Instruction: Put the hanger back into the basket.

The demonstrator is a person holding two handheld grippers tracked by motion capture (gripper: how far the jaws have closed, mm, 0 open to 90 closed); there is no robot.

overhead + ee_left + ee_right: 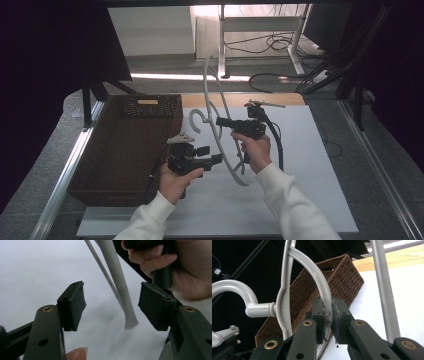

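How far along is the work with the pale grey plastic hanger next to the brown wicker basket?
Done: the right gripper is clamped on the pale grey plastic hanger, holding it above the white table sheet. In hand: the left gripper, open, nears its lower end. Left: the brown wicker basket shows no hanger inside.

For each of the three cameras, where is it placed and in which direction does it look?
High view: above the table, looking forward and down on the white table mat; both forearms show.
Left gripper view: rides the left claw, facing the grey plastic clothes hanger.
Right gripper view: rides the right claw, facing the brown wicker basket.
All share the hanger.
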